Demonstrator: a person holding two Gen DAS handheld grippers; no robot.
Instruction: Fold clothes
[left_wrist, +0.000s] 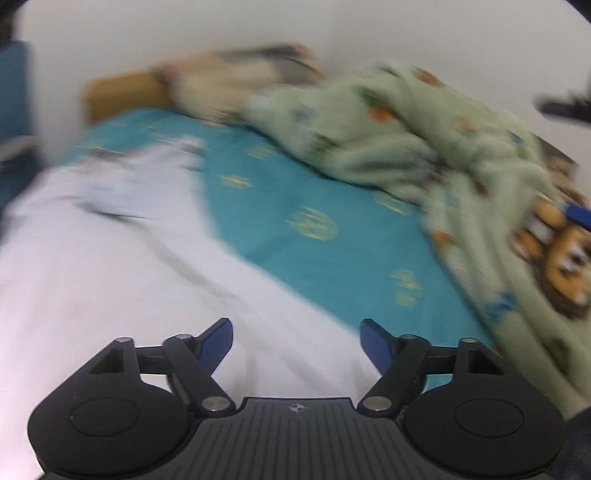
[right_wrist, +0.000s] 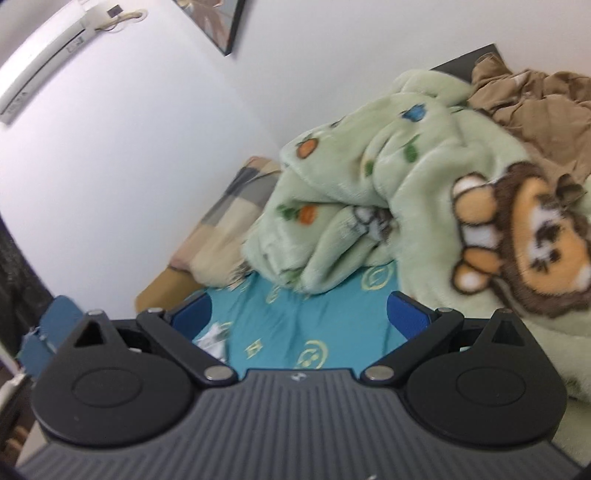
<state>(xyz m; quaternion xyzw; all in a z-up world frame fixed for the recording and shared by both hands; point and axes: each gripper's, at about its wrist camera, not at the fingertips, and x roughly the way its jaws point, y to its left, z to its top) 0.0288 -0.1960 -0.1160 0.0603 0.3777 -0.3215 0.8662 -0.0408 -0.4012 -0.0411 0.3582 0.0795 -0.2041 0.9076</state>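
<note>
Both my left gripper (left_wrist: 296, 341) and right gripper (right_wrist: 299, 314) are wide apart holding nothing, white garment (left_wrist: 110, 266) flat on the teal bed sheet (left_wrist: 332, 236), so I'd probably snag the sheet too.

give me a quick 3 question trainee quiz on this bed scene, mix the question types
1. True or false: the left gripper is shut on the white garment.
2. Multiple choice: what animal is printed on the green blanket? A) a lion B) a fish C) a bird
3. Fill in: the sheet under the white garment is ____ with yellow motifs.

Key
1. False. Its jaws are open, with nothing between them.
2. A. The lion shows in the right wrist view.
3. Teal.
</note>
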